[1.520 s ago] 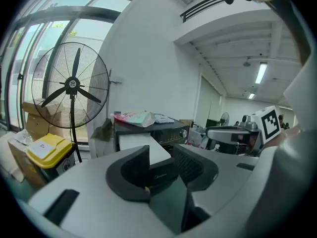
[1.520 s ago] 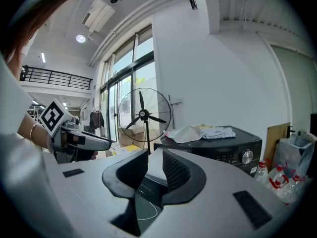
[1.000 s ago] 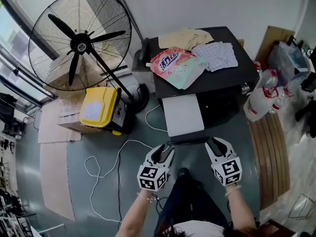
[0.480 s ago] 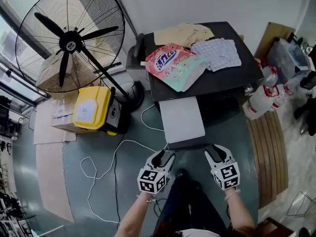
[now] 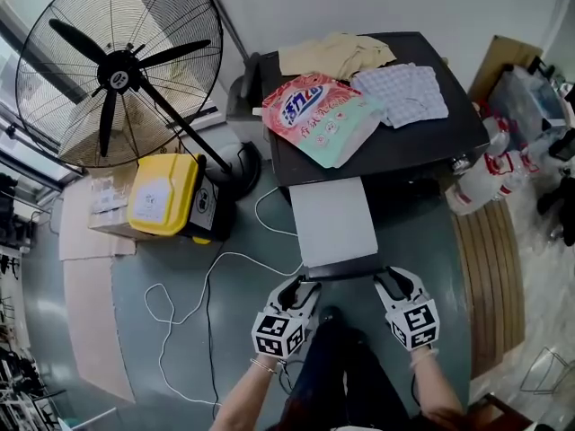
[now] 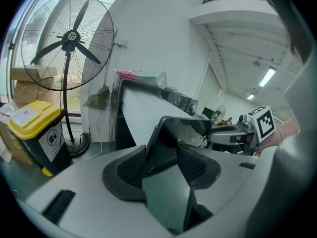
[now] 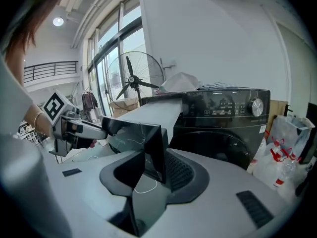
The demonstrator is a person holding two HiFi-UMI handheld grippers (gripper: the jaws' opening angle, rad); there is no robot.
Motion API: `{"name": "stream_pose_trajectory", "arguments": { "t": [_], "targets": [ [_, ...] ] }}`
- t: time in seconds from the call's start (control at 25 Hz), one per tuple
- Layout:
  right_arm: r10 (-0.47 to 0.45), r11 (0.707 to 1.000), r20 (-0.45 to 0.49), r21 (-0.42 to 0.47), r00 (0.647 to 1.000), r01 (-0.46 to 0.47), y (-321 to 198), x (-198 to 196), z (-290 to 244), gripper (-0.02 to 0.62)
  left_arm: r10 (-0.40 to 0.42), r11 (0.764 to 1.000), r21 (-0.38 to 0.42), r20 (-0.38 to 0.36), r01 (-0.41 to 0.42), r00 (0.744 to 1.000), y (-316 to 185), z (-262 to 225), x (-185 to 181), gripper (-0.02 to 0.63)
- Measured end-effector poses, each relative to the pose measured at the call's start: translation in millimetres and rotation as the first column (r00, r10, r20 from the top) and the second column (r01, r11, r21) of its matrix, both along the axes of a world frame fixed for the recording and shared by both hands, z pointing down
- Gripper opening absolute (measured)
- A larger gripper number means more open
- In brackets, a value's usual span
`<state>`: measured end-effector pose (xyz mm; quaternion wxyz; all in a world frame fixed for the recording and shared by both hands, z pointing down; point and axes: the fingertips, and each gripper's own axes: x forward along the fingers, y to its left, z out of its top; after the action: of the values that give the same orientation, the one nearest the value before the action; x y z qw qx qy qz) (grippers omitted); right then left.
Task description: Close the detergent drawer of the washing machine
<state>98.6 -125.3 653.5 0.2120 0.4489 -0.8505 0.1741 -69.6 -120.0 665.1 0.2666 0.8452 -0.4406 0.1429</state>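
Note:
The black washing machine (image 5: 404, 151) has its long pale detergent drawer (image 5: 334, 218) pulled far out; a dark front panel (image 5: 341, 267) caps its near end. My left gripper (image 5: 301, 287) stands at the panel's left corner and my right gripper (image 5: 393, 284) at its right corner. In the left gripper view the panel's corner (image 6: 171, 133) sits between the jaws of the left gripper (image 6: 162, 158). In the right gripper view the panel (image 7: 133, 138) fills the gap of the right gripper (image 7: 148, 170), its edge close to the right-hand pad. Both pairs of jaws have just been opening and stand open around the panel.
A pink detergent bag (image 5: 319, 115), a beige cloth (image 5: 334, 54) and a checked cloth (image 5: 402, 92) lie on the machine's top. A big standing fan (image 5: 117, 70) and a yellow bin (image 5: 163, 193) are at the left, a white cable (image 5: 207, 285) on the floor, plastic bags (image 5: 476, 178) at the right.
Both grippers have sunk and come up to the drawer's front panel, one at each corner. Their jaws stand a little wider.

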Motion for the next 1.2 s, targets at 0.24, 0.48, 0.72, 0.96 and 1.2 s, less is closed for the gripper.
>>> {"name": "stream_pose_trajectory", "arguments": {
  "t": [0.24,0.48,0.72,0.96,1.2],
  "targets": [
    [0.016,1.000,0.018,0.000,1.000,-0.016,0.6,-0.4,-1.7,0.142,-0.001,1.000,0.018,0.012,0.001,1.000,0.5,-3.3,-2.5,0.190],
    [0.035,0.999,0.026,0.009,0.999,-0.035,0.7,-0.3,-11.5,0.141,-0.011,1.000,0.025,0.002,0.011,1.000,1.2,-12.8,-4.1,0.179],
    [0.054,0.999,0.021,-0.003,0.998,-0.054,-0.5,1.6,-18.5,0.142,-0.041,0.999,0.021,-0.019,0.041,0.999,1.0,-21.9,-3.0,0.175],
    [0.069,0.998,0.023,-0.012,0.997,-0.069,-7.7,0.4,-18.6,0.143,-0.040,0.999,0.017,-0.012,0.040,0.999,-6.0,-23.1,-3.9,0.175],
    [0.092,0.996,0.038,-0.001,0.995,-0.092,-22.0,-2.6,-24.2,0.143,-0.042,0.999,0.024,-0.014,0.043,0.999,-21.9,-30.7,-7.6,0.175]
  ]
}}
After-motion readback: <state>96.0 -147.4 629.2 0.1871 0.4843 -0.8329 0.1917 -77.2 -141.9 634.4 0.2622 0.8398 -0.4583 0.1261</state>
